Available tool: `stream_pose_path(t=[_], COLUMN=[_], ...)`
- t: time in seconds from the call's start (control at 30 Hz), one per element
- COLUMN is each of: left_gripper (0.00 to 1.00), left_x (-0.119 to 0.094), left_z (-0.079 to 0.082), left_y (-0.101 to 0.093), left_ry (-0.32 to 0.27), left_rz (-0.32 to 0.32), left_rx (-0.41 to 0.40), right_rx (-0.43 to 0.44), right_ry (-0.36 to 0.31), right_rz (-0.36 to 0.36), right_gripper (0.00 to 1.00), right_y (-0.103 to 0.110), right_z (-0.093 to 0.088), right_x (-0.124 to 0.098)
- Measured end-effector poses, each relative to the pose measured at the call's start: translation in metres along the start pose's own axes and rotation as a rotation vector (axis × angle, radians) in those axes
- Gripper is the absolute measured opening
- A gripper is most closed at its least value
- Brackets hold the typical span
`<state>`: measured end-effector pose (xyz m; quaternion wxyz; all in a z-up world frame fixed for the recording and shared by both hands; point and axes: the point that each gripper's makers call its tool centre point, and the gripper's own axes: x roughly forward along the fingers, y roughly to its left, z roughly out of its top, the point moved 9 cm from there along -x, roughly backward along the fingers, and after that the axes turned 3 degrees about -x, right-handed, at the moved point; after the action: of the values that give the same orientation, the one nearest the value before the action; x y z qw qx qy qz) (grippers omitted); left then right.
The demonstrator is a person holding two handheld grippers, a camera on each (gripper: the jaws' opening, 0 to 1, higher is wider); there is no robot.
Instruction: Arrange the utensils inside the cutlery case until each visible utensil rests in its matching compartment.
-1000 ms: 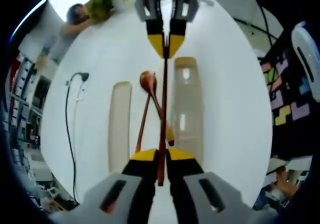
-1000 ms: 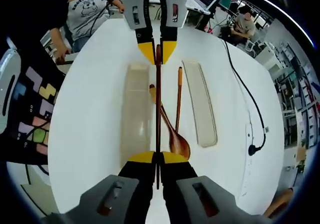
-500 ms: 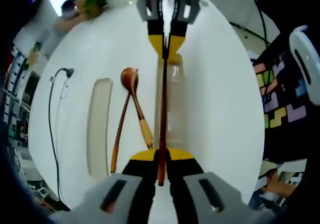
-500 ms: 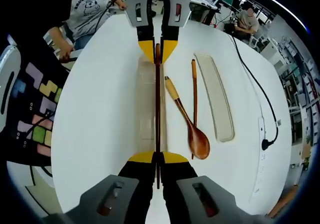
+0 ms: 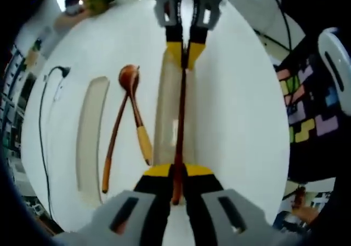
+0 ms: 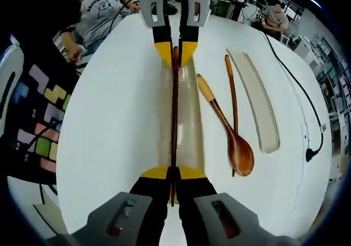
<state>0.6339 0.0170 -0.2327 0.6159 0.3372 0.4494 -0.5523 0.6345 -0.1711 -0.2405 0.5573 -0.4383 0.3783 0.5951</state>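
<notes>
Over the translucent case tray [image 5: 167, 120] I hold one dark chopstick [image 5: 180, 123] lengthwise, my left gripper [image 5: 176, 172] pinching one end and my right gripper [image 6: 174, 173] the other, so it should drop straight in. Beside it on the table [image 6: 115, 120] lie the wooden spoon [image 6: 230, 136], second chopstick [image 6: 232, 101] and lid [image 6: 258, 109]; the right gripper view adds a person's grey shirt [image 6: 101, 13].

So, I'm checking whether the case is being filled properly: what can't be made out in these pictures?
- Case, right gripper view: translucent, so whether it has dividers cannot be told.
- Held chopstick: both ends are covered by the left gripper and right gripper; whether it touches the case is unclear.
- Loose chopstick: its lower part runs behind the wooden spoon.
- Lid, left gripper view: its underside is hidden.
</notes>
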Motion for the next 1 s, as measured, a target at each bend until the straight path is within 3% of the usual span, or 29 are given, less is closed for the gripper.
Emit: stream_pose_path(t=[0.2,0.43,0.67,1.0], left_gripper=[0.07,0.06,0.06,0.06], left_x=[0.001,0.004,0.006,0.009], left_z=[0.001,0.001,0.0,-0.001], left_y=[0.0,-0.003,0.0,0.001], left_ry=[-0.003,0.043,0.04,0.048], left_rz=[0.004,-0.005,-0.022,-0.052], left_rx=[0.0,0.011,-0.003,-0.009], right_rx=[0.033,0.056,0.116,0.138], right_ry=[0.001,-0.004,-0.014,0.005], right_rz=[0.02,0.041,0.095,0.114], right_gripper=[0.02,0.03,0.03,0.05], right_y=[-0.001,-0.003,-0.003,-0.004], right_z=[-0.003,0.0,0.0,-0.002], right_x=[0.0,0.002,0.007,0.01])
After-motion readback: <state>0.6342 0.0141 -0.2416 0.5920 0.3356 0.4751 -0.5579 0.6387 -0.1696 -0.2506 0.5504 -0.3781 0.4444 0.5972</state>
